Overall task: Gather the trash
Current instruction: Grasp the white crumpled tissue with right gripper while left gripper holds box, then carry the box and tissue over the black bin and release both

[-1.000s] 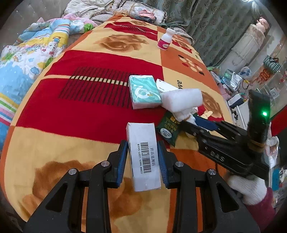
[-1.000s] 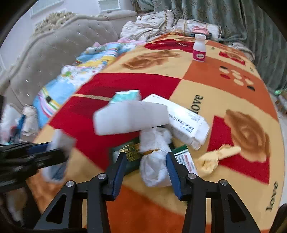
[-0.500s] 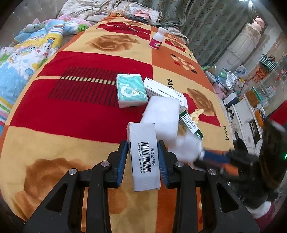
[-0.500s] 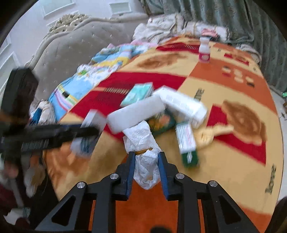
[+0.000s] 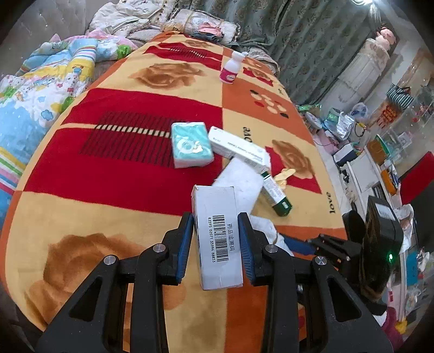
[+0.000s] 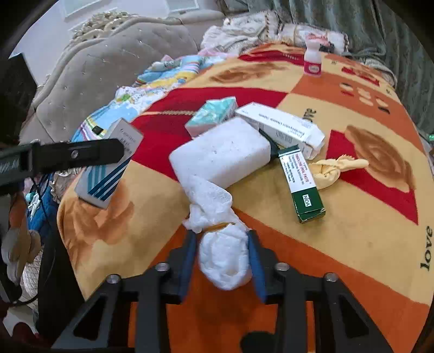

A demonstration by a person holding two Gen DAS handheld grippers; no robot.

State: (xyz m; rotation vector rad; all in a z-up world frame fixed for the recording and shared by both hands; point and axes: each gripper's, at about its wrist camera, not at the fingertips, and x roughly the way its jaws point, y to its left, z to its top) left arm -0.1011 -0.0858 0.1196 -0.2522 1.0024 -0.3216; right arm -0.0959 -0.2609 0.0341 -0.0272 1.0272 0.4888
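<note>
Both my grippers hold trash.
My left gripper (image 5: 215, 239) clamps the barcoded box (image 5: 218, 236); only the right view shows my right gripper (image 6: 222, 258), jaws just reopened slightly, pinching the tissue wad (image 6: 223, 255).

- We see a lived-in room of a home, a bedroom or a sitting room.
- A plush blanket (image 5: 114, 152) in red, orange and yellow, with rose prints and the word "love", covers the broad soft surface.
- Beyond its far left edge we see a tufted beige upholstered back (image 6: 108, 70) and a children's cartoon quilt (image 5: 35, 89).
- Crumpled bedding and cushions (image 5: 173, 19) lie at the far edge, before green patterned curtains (image 5: 306, 40).
- Past the right edge we see a cluttered floor with bags and boxes (image 5: 341, 127), and a striped bag (image 5: 400, 95).
</note>
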